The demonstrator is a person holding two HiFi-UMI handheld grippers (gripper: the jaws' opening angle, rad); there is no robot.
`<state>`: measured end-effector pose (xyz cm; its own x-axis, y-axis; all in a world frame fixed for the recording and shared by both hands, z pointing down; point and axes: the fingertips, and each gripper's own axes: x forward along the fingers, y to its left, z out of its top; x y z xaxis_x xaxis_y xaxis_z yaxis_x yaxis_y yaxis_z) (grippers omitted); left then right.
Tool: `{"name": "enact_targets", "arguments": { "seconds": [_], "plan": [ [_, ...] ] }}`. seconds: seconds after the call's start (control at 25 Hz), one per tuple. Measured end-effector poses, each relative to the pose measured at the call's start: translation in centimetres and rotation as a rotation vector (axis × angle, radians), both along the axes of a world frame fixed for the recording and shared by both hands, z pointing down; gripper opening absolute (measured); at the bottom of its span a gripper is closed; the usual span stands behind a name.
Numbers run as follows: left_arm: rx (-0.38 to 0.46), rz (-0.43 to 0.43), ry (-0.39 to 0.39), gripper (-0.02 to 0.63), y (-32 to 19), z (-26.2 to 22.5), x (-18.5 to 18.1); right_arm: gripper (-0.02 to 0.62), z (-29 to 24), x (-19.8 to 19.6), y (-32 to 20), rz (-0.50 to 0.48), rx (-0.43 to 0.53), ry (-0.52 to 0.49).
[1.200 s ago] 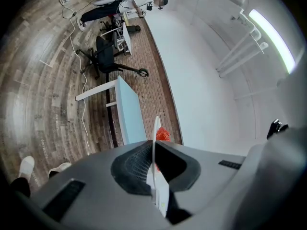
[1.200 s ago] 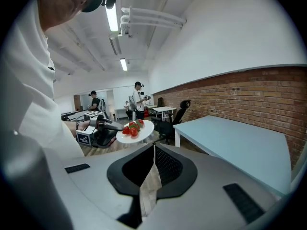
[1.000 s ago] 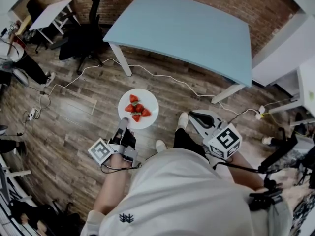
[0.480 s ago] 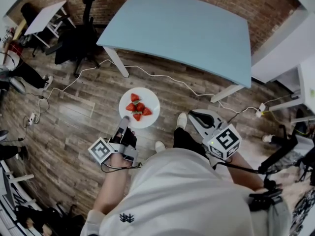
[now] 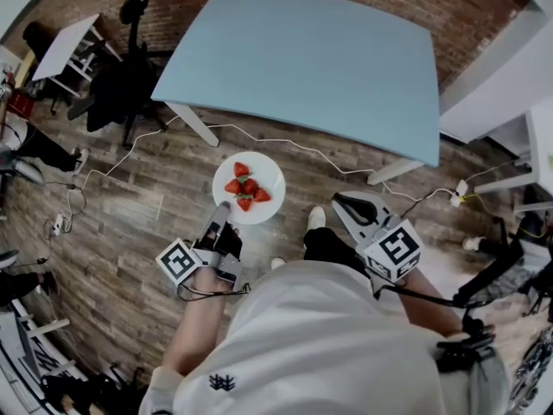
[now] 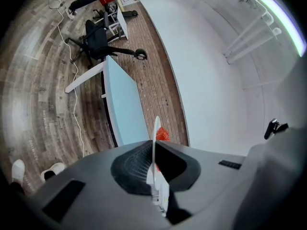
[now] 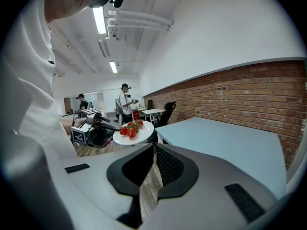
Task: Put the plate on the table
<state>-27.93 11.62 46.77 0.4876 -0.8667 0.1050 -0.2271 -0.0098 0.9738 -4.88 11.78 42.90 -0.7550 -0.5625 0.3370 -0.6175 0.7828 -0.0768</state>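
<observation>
A white plate [image 5: 270, 178] with several strawberries [image 5: 245, 189] hangs level over the wooden floor, a short way in front of the light blue table [image 5: 311, 59]. My left gripper [image 5: 221, 218] is shut on the plate's near rim. In the left gripper view the plate [image 6: 155, 138] shows edge-on between the jaws, with a strawberry [image 6: 162, 134] beyond them and the table [image 6: 122, 104] ahead. My right gripper [image 5: 339, 202] is shut with nothing in it, beside my right leg. The right gripper view shows the plate [image 7: 139, 132], the left gripper [image 7: 96, 131] and the table [image 7: 220, 138].
A black office chair [image 5: 130, 67] and a small white desk [image 5: 69, 41] stand left of the table. A white cable [image 5: 285, 141] runs over the floor by the table legs. My shoe [image 5: 316, 217] is under the plate's right side. Two people [image 7: 125, 102] stand far off.
The table has drawn nearer and fills more of the head view. Both grippers have moved toward it, the left one still carrying the plate.
</observation>
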Motion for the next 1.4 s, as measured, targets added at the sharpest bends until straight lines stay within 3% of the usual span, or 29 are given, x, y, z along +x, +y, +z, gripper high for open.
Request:
{"name": "enact_targets", "arguments": {
  "seconds": [0.48,0.8,1.0,1.4],
  "plan": [
    [0.021,0.07,-0.02,0.014,-13.2,-2.5,8.5,0.009,-0.5,8.1,-10.9,0.036,-0.026,-0.025],
    [0.03,0.2,-0.041,0.012,-21.4,-2.4,17.4,0.009,-0.5,15.1,-15.1,0.141,-0.007,-0.051],
    [0.025,0.31,-0.033,0.012,-26.0,-1.2,21.8,0.048,0.2,18.4,-15.7,0.248,-0.034,-0.069],
    [-0.026,0.483,-0.037,0.012,-37.7,3.8,28.9,0.049,0.3,23.6,-20.1,0.495,-0.076,-0.058]
  ]
}}
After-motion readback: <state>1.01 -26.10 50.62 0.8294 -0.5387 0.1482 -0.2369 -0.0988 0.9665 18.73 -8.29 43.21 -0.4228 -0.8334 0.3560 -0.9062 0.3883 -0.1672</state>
